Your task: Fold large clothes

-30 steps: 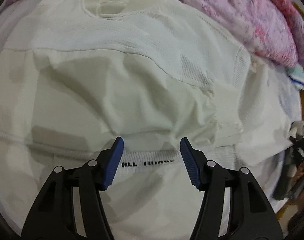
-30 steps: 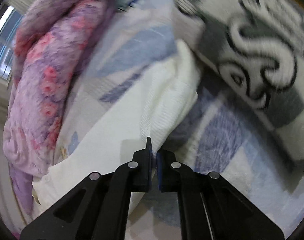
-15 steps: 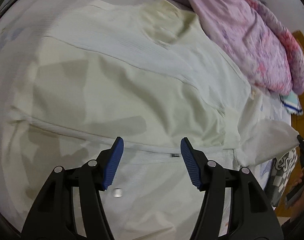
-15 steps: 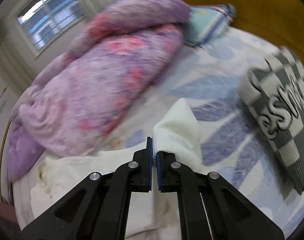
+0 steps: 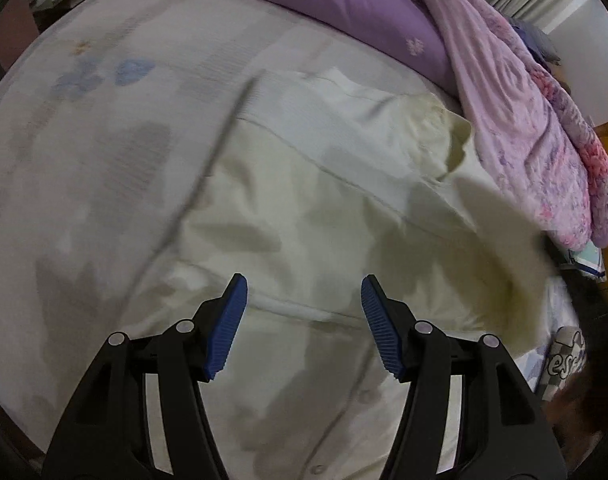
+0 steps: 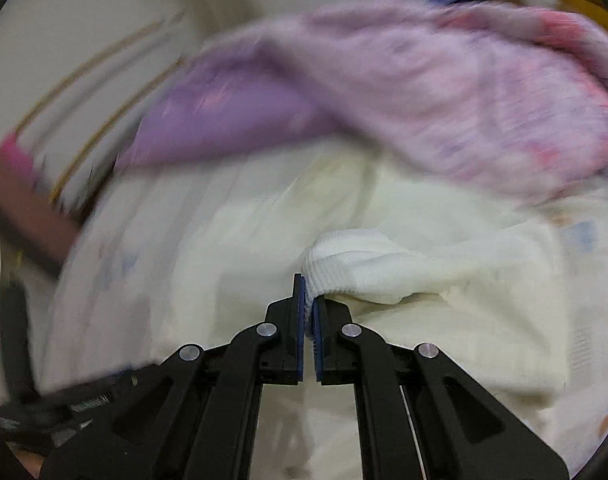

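Two grippers work over one cream garment [image 5: 327,216] spread across a bed. No container appears in either view; the bedsheet [image 5: 104,128], pale with faint blue flowers, carries everything.

Nearest in the left wrist view, the left gripper [image 5: 304,322] points steeply down at the garment, its blue-padded jaws standing well apart with nothing between them; they hang above the cloth near a seam that runs across it. Small buttons show on the fabric below the jaws. Farther off, the garment's collar end lies crumpled against a pink floral quilt [image 5: 543,152], and a purple pillow [image 5: 335,4] sits beyond that at the far side of the bed. At the right edge, a grey-and-white checked textile [image 5: 565,360] with lettering shows beside the garment.

In the right wrist view, the right gripper [image 6: 308,312] is angled downward and its jaws are pinched closed on the ribbed cuff [image 6: 335,264] of a cream sleeve, which bunches up just past the fingertips and trails off to the right. The rest of the garment lies beneath it on the sheet. Beyond, blurred, are the pink quilt and the purple pillow, with a pale wall behind.
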